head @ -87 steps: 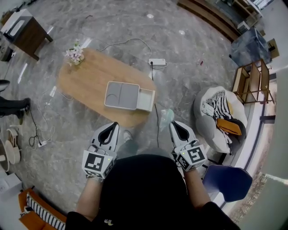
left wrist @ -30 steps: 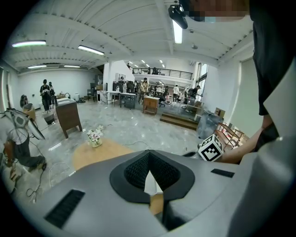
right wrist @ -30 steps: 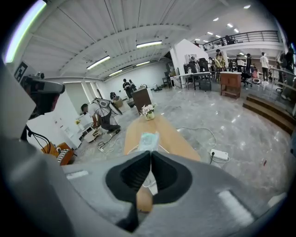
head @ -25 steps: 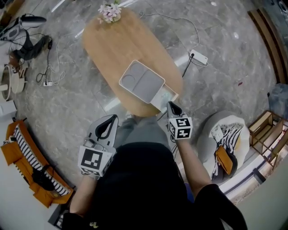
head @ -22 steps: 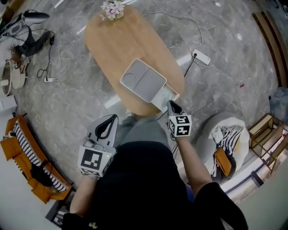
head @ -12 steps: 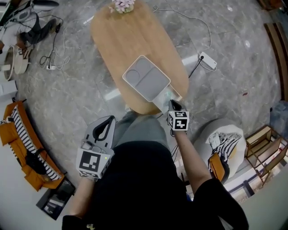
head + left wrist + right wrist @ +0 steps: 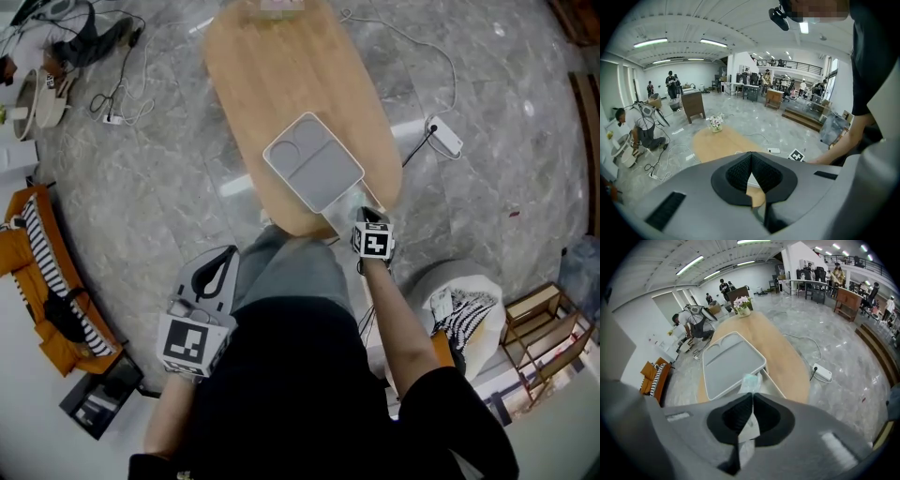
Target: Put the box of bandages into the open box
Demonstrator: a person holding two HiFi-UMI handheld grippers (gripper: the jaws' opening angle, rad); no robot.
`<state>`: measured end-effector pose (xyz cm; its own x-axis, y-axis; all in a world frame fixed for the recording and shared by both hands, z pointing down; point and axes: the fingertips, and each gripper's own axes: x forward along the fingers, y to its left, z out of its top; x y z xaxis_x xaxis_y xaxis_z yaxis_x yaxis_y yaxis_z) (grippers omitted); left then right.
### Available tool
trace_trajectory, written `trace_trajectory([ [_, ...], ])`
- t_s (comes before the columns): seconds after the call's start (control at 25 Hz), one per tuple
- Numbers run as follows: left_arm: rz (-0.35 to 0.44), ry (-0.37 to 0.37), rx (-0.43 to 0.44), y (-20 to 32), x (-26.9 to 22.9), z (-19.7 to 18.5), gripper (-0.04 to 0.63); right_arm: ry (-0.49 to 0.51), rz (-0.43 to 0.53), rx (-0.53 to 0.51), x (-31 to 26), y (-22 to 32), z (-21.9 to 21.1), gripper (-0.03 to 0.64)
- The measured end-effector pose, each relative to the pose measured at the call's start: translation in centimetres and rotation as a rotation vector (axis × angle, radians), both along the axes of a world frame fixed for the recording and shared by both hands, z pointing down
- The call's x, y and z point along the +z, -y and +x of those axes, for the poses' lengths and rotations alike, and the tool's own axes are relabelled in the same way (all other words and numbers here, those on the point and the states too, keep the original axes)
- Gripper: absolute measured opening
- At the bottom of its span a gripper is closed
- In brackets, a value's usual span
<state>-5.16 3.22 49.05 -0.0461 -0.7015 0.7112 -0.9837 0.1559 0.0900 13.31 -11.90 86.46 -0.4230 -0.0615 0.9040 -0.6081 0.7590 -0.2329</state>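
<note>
My right gripper is shut on the box of bandages, a pale packet in clear wrap that pokes out past the fingertips. It hangs over the open compartment of the grey box at the near end of the wooden table. In the right gripper view the grey lid lies just ahead, with the compartment's rim beside the packet. My left gripper is held low by the person's left leg, shut on nothing.
A white power strip with its cable lies on the marble floor right of the table. A vase of flowers stands at the table's far end. A white beanbag sits at the right, an orange bag at the left. People stand beyond the table.
My right gripper has moved forward from beside the body to above the box's open compartment, packet still in it. The left gripper stayed low. The head view swung over the table.
</note>
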Motion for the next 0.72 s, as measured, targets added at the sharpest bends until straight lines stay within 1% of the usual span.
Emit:
trace_trajectory([
  [0.08,-0.006,0.001,-0.003,-0.4,0.2,0.1,0.014,-0.015,-0.012,0.007,0.9,0.2,0.0,0.005],
  [0.2,-0.018,-0.012,-0.030,-0.7,0.4,0.3,0.014,-0.048,-0.026,-0.021,2.4,0.1,0.0,0.006],
  [0.28,-0.008,0.008,-0.005,-0.9,0.6,0.2,0.014,-0.074,-0.036,-0.032,3.3,0.0,0.0,0.006],
  [0.32,-0.009,0.007,-0.007,-1.0,0.7,0.2,0.014,-0.084,-0.042,-0.033,3.7,0.0,0.1,0.006],
  [0.44,-0.037,-0.038,-0.078,-1.2,0.6,0.5,0.014,-0.112,-0.053,-0.042,4.8,-0.3,0.5,0.007],
  [0.48,-0.040,-0.045,-0.089,-1.3,0.7,0.6,0.014,-0.123,-0.054,-0.050,5.1,-0.3,0.6,0.008],
  [0.6,-0.040,-0.045,-0.088,-1.7,0.7,0.6,0.014,-0.147,-0.058,-0.058,5.8,-0.5,0.7,0.012],
  [0.72,-0.044,-0.053,-0.092,-1.9,0.8,0.6,0.014,-0.148,-0.066,-0.058,6.2,-0.7,0.3,0.014],
])
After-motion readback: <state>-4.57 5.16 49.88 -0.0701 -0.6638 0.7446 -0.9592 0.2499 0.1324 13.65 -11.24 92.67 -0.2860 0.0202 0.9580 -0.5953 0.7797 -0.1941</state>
